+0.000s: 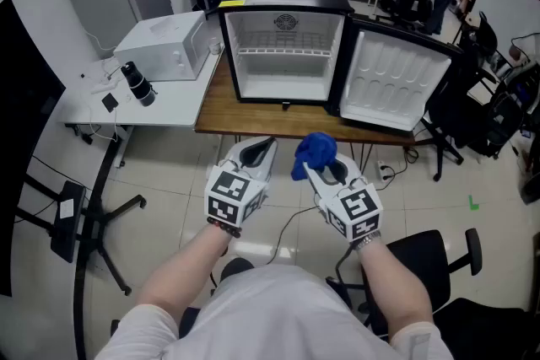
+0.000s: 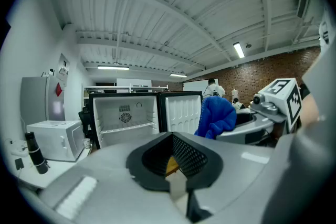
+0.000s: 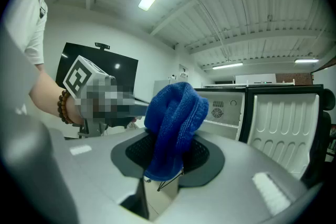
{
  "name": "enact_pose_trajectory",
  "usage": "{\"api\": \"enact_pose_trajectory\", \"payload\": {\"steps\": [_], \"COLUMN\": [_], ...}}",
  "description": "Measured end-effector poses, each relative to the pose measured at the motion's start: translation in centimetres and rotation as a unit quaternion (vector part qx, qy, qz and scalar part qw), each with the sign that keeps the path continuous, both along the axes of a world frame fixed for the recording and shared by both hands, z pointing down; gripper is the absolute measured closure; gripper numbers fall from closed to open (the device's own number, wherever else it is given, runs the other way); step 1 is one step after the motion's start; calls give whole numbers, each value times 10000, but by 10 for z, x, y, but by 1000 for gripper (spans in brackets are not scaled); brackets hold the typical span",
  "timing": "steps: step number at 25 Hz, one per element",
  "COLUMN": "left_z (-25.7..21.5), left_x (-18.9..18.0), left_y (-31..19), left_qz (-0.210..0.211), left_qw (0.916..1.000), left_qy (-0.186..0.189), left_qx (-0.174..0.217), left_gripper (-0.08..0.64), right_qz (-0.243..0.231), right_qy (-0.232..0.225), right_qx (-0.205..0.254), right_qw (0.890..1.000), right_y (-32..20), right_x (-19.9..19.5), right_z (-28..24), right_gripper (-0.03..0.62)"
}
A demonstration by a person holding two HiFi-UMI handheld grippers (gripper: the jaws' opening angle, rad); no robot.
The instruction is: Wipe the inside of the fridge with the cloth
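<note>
A small black fridge point(image 1: 283, 46) stands on a wooden table point(image 1: 221, 115), its door point(image 1: 390, 82) swung open to the right and its white inside bare but for one wire shelf point(image 1: 282, 51). A bunched blue cloth point(image 1: 314, 153) sticks up from my right gripper point(image 1: 313, 170), whose jaws are shut on it; the cloth point(image 3: 175, 126) fills the middle of the right gripper view. My left gripper point(image 1: 261, 151) is shut with nothing in it. Both hang side by side in front of the table, short of the fridge point(image 2: 124, 119).
A white microwave point(image 1: 167, 45) and a black bottle point(image 1: 137, 83) sit on a white desk point(image 1: 169, 104) left of the fridge. Black office chairs point(image 1: 456, 110) stand to the right and one point(image 1: 426, 253) near me. People sit at desks behind.
</note>
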State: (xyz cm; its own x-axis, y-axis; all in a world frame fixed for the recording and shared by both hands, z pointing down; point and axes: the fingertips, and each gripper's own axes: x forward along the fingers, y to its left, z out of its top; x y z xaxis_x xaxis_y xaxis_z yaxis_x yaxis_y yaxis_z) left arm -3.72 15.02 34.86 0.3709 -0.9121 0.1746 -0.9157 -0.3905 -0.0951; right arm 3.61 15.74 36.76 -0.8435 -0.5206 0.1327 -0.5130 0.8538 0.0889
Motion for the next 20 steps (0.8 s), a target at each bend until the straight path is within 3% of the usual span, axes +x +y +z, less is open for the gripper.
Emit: {"api": "enact_pose_trajectory", "payload": {"steps": [9, 20], "left_z": [1, -2], "left_x": [-29, -138], "left_y": [-46, -159], "left_qz": [-377, -744], "left_qw": [9993, 9969], "left_qy": [14, 196], "left_qx": [68, 165], "left_gripper": [560, 501], "right_qz": [-78, -203], "right_qy": [61, 238], "right_qx": [134, 337], "right_qw": [9999, 9989], "right_y": [-45, -160], "right_x": [-9, -114], "right_z": [3, -4], "right_gripper": [472, 472]}}
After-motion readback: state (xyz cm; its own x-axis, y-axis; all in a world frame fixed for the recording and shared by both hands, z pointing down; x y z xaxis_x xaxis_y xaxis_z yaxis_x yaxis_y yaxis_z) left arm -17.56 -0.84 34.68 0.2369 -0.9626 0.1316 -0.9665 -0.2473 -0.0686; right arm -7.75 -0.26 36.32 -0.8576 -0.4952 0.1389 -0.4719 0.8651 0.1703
